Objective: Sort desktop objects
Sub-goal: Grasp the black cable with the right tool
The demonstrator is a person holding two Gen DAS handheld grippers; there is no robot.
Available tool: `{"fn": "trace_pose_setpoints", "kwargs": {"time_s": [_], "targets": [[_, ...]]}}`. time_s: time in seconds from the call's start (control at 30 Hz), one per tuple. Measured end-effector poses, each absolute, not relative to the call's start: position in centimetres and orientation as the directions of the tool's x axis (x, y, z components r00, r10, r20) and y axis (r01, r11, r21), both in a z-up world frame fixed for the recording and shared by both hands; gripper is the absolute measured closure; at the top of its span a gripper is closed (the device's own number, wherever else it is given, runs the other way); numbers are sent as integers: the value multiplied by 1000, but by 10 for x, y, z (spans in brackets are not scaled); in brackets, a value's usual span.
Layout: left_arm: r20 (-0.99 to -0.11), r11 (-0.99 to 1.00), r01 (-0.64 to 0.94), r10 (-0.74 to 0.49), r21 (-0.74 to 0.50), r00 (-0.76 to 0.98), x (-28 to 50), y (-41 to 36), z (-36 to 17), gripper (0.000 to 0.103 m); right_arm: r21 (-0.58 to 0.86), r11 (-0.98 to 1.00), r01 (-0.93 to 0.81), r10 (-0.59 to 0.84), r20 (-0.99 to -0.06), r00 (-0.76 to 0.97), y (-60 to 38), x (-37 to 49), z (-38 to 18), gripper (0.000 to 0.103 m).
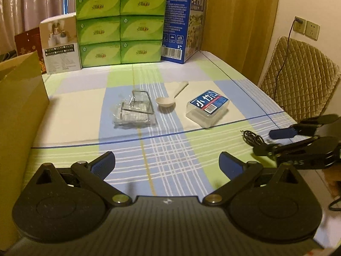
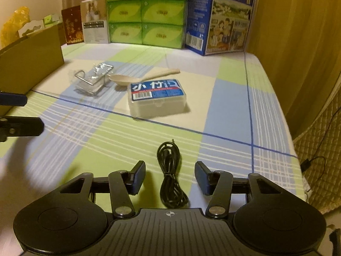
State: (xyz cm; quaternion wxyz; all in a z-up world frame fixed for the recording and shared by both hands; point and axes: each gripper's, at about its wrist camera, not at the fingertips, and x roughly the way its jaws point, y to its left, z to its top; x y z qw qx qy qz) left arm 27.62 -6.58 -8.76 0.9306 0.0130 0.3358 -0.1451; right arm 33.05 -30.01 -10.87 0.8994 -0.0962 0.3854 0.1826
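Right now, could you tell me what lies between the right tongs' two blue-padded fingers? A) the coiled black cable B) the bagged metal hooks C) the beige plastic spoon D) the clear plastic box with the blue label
A: the coiled black cable lies on the tablecloth between the right tongs, whose pads do not touch it.

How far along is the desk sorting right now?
Nothing looks sorted yet. The right gripper straddles the black cable, fingers not touching it. The left gripper is open, empty. The spoon, plastic box and bagged metal hook lie on the table.
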Motion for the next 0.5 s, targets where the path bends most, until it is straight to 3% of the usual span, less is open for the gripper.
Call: {"fn": "trace_pose_setpoints", "kwargs": {"time_s": [0.37, 0.5], "targets": [[-639, 953, 287, -283, -100, 715, 291, -65, -94, 1, 7, 912, -411, 296, -706, 644, -298, 340, -112, 65], [-639, 950, 294, -291, -105, 712, 291, -65, -94, 1, 12, 917, -399, 293, -700, 652, -300, 342, -112, 73]]}}
